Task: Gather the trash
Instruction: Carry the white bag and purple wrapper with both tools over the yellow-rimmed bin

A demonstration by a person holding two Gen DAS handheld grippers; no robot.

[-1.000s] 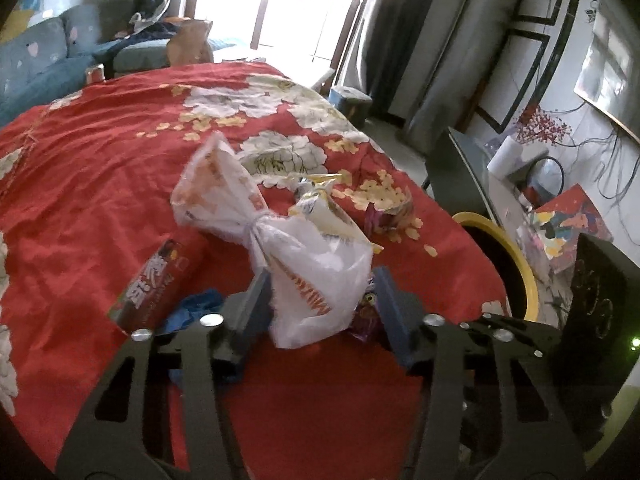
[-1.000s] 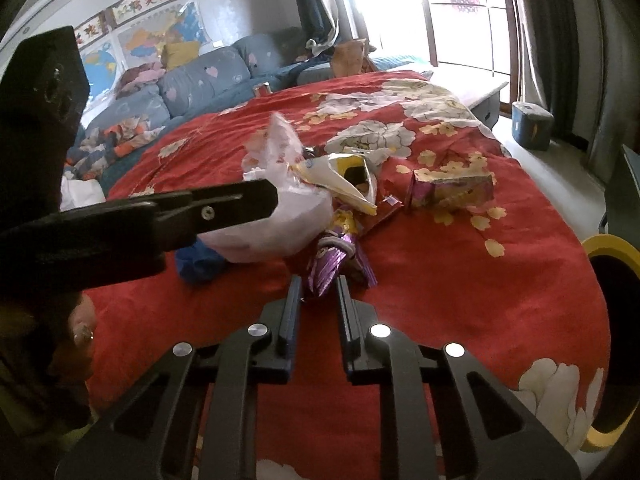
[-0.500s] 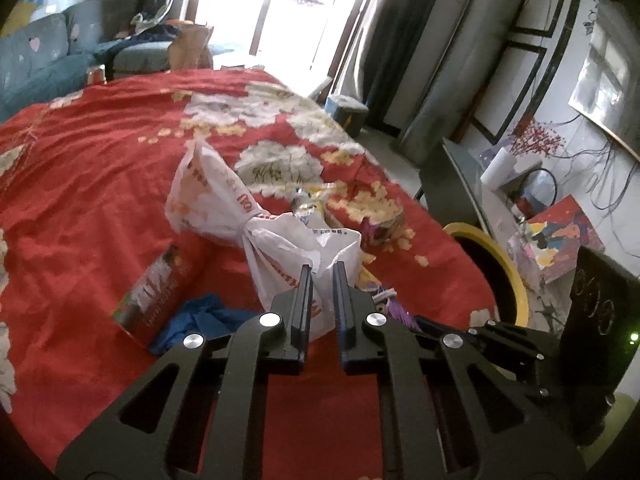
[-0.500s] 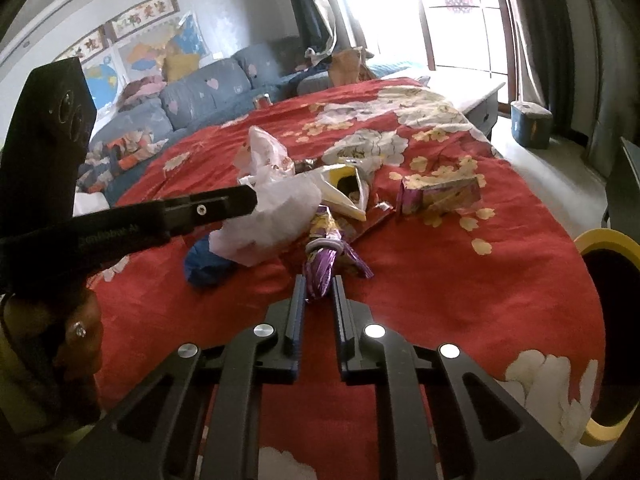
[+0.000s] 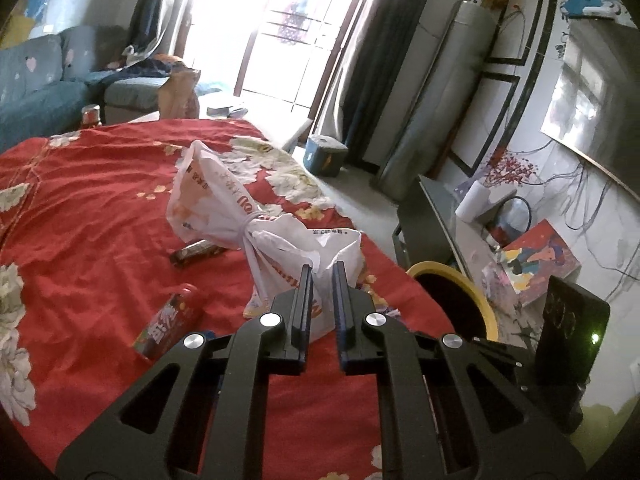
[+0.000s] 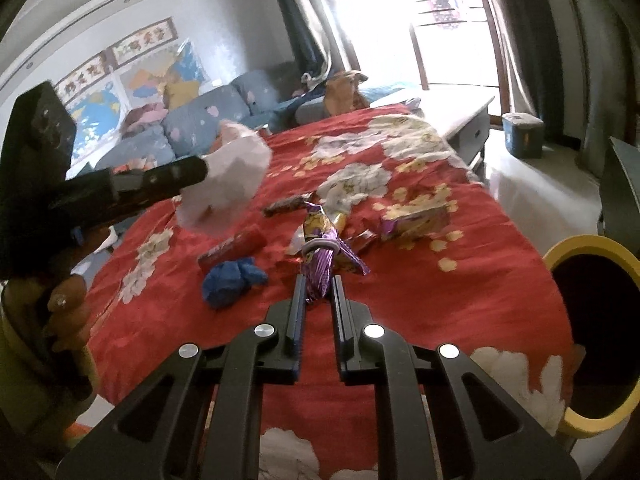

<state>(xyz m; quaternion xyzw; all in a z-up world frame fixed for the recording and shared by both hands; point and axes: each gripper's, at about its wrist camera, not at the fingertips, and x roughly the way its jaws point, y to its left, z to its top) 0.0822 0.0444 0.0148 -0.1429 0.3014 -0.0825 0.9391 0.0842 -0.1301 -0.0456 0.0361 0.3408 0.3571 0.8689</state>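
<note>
My left gripper (image 5: pixel 322 270) is shut on a white plastic bag (image 5: pixel 240 216) knotted in the middle, held up above the red flowered tablecloth (image 5: pixel 92 200). In the right wrist view the same bag (image 6: pixel 228 184) hangs at the tip of the left gripper's fingers (image 6: pixel 176 174). My right gripper (image 6: pixel 318 284) is shut on a purple and yellow snack wrapper (image 6: pixel 320 248), lifted off the cloth. A yellow-rimmed trash bin (image 6: pixel 592 320) stands beside the table on the right, also seen as the bin (image 5: pixel 452 292) in the left wrist view.
On the cloth lie a red wrapper (image 6: pixel 236 246), a blue crumpled glove (image 6: pixel 232 280), a dark bar wrapper (image 6: pixel 286 205), a purple-yellow packet (image 6: pixel 416 220) and a red packet (image 5: pixel 170 322). A blue sofa (image 6: pixel 192 128) stands behind; a hand (image 6: pixel 60 304) holds the left tool.
The left jaws closed on the white bag and lifted it off the cloth. The right gripper rose with the purple wrapper, uncovering the trash underneath.
</note>
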